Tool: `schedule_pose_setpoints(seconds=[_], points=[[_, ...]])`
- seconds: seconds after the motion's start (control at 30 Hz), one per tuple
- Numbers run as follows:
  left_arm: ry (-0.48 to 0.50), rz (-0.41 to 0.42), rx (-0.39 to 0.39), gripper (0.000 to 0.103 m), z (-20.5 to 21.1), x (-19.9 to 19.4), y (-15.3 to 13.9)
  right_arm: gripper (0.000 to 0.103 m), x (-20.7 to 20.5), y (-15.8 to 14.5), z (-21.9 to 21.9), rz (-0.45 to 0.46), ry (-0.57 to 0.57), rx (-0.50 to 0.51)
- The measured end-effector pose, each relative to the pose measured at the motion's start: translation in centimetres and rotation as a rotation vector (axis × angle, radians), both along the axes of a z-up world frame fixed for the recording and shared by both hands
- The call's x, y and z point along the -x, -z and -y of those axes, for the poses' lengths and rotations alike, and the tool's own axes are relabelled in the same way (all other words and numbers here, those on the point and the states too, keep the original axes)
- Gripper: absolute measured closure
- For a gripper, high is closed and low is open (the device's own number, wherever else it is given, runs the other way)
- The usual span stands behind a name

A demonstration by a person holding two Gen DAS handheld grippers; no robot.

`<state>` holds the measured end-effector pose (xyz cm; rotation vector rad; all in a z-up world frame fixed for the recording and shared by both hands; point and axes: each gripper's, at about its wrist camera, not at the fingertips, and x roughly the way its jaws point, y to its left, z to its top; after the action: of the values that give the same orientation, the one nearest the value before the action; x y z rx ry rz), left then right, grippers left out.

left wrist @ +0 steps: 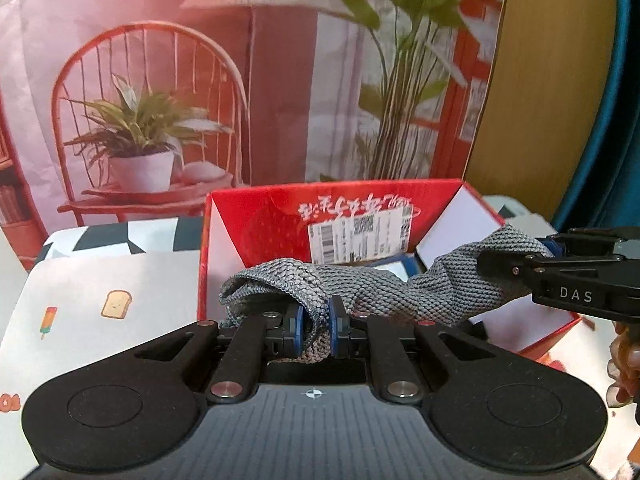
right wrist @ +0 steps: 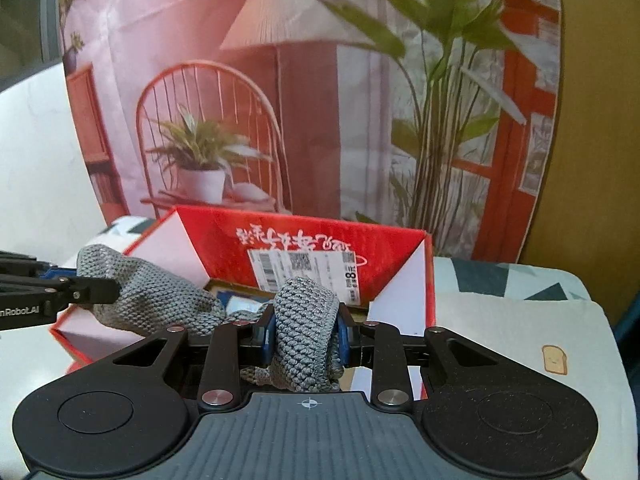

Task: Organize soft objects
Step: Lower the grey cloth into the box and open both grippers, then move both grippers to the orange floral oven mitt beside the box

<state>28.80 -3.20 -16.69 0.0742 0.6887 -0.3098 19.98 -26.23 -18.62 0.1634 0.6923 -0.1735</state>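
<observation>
Left hand-held gripper (left wrist: 316, 330) is clamped on one end of a grey knitted cloth (left wrist: 372, 286), its blue pads (left wrist: 298, 330) pinching a bunched fold; the right hand-held gripper (right wrist: 306, 338) is closed on the other end, where a thicker roll of the knit fills the space between its pads. The cloth hangs between the two holds, above the open red cardboard box (left wrist: 256, 224), and sags slightly over the box interior. Its long axis runs level from one gripper to the other, across the box mouth, with one end pointing toward each side wall. The knit appears light, limp and coarse-textured, so it should grip well but offer no stiffness; any unsupported length will droop. Holds at the two ends, as now, suit it best, since a single hold would let it fold. Inside the box, flat items with blue edges (right wrist: 240, 300) lie on the floor. The box stands on a bench covered by a white cloth with printed toast and ice-lolly figures (left wrist: 100, 288). A printed backdrop of a chair and plants (left wrist: 160, 120) stands behind.
</observation>
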Motion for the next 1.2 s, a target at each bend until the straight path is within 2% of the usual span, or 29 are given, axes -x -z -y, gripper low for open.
schedule_pose_setpoints(seconds=[0.23,0.43,0.83,0.87,0.93,0.97,1.0,1.2], points=[[0.044,-0.080,-0.047,0.090,1.0,-1.2,1.3,0.077,-2.3,1.9,0.1,-0.087,-0.035,-0.030],[0.054,-0.108,-0.053,0.090,1.1,-1.7,1.9,0.077,-3.8,3.5,-0.5,-0.171,-0.046,-0.053],[0.072,-0.117,-0.040,0.089,1.0,-2.1,2.0,0.077,-3.9,4.3,-0.1,-0.211,-0.021,-0.065],[0.077,-0.113,-0.038,0.087,1.0,-2.0,1.9,0.077,-3.9,4.3,-0.1,-0.213,-0.022,-0.060],[0.081,-0.104,-0.037,0.073,1.0,-1.8,1.5,0.073,-3.7,4.1,-0.3,-0.209,-0.015,-0.044],[0.080,-0.095,-0.036,0.060,0.9,-1.6,1.3,0.070,-3.6,3.8,-0.3,-0.199,-0.011,-0.032],[0.081,-0.080,-0.032,0.052,0.7,-1.4,1.0,0.069,-3.5,3.6,-0.4,-0.190,-0.009,-0.015],[0.084,-0.020,-0.024,0.040,0.2,0.4,-0.7,0.046,-2.3,1.7,-0.5,-0.115,0.020,0.036]])
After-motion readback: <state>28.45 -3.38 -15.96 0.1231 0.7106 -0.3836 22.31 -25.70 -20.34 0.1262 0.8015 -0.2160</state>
